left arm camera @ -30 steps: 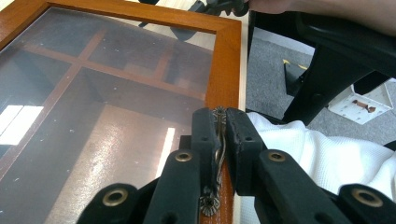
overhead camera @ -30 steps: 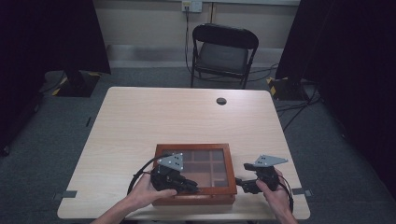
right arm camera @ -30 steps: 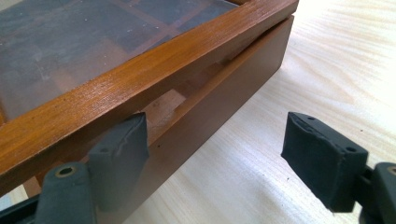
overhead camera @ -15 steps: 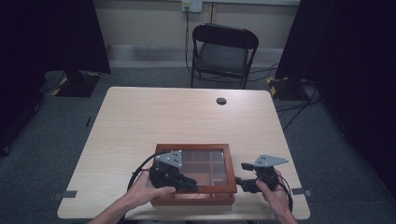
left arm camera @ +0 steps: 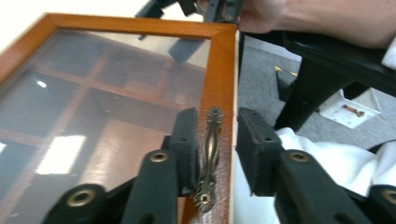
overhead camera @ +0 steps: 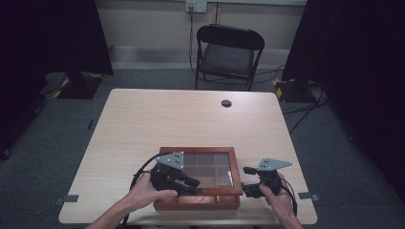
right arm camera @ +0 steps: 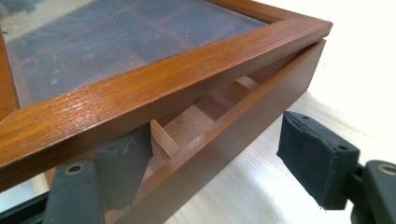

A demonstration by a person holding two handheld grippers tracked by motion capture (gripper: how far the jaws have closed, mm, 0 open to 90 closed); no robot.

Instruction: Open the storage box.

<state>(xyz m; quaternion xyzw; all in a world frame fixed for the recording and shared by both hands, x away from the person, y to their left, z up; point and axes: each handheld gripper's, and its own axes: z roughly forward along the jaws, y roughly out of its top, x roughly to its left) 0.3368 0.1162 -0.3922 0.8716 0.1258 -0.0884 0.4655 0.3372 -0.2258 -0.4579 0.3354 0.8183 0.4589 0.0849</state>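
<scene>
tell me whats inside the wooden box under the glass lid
Through the glass lid of the wooden box, wooden dividers form compartments that look bare. The left gripper covers some compartments.

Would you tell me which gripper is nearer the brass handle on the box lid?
Left. The left gripper straddles the brass handle on the lid's front rail, jaws either side. The right gripper is at the wooden box's right side.

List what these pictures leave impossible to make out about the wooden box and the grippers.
- Compartment contents: glare on the glass lid, left gripper view.
- Left gripper: whether its fingers press the brass handle; near side cropped.
- Right gripper: contact of its fingers inside the wooden box, hidden under the lid.
- Small dark disc: too small, high view.
</scene>
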